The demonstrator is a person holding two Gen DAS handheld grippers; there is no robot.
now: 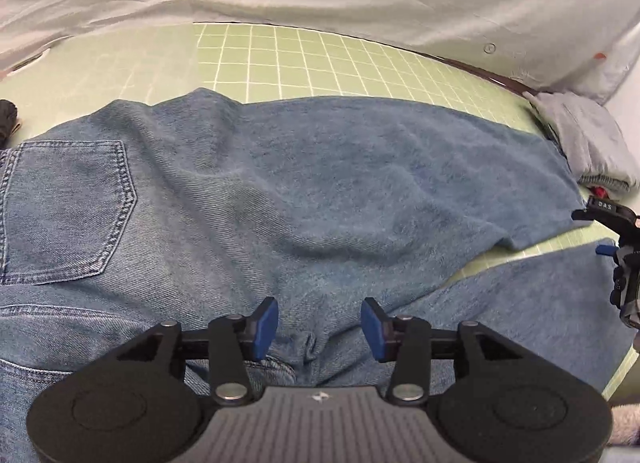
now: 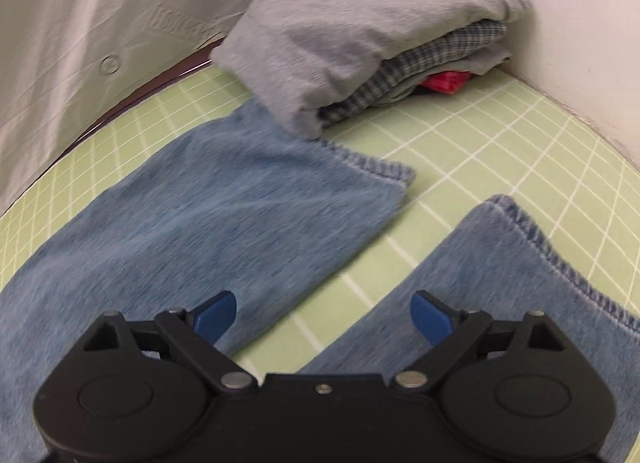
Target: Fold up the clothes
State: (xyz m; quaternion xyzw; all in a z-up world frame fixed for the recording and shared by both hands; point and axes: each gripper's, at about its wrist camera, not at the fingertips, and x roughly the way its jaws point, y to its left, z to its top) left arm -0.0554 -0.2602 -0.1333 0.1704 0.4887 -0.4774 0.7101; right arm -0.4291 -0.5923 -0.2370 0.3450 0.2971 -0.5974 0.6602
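On the green gridded counter [image 2: 500, 135] our spread hand-held grippers, left [image 1: 319, 329] and right [image 2: 323, 315], hover over splayed blue denim jeans [image 1: 280, 191]; we should probably pinch full seam thickness.

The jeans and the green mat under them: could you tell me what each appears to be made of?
The jeans look like faded blue denim: a twill weave, heavy contrast stitching around the back pocket and at the hems. The green mat looks like a smooth, matte cutting mat, probably vinyl or rubber, printed with a white grid.
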